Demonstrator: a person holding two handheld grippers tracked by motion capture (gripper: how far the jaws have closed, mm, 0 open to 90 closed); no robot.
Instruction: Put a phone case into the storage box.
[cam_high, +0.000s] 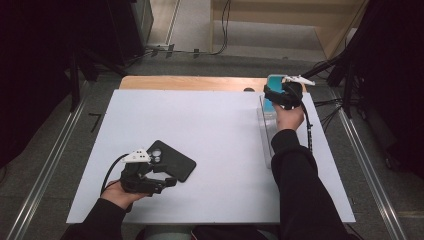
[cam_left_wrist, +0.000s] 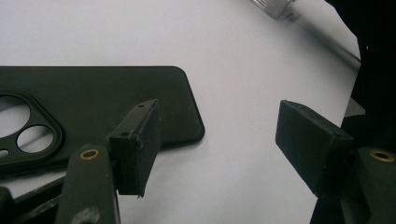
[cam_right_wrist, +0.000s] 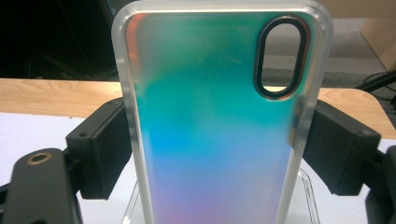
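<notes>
At the table's far right, the right gripper (cam_right_wrist: 212, 140) clamps an iridescent phone case (cam_right_wrist: 210, 130) upright over a clear stand (cam_high: 265, 131), not yet seated; near left, the left gripper (cam_left_wrist: 215, 144) gapes empty beside 1 black case (cam_left_wrist: 93, 107).

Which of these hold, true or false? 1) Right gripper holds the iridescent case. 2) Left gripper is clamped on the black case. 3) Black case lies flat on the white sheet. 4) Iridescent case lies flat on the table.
1) True. The right gripper has its pads pressed on both long edges of the iridescent case.
2) False. The left gripper is open; the black case lies beside one jaw, not between the two.
3) True. It lies flat on the white sheet.
4) False. It is held upright above a clear stand.
</notes>
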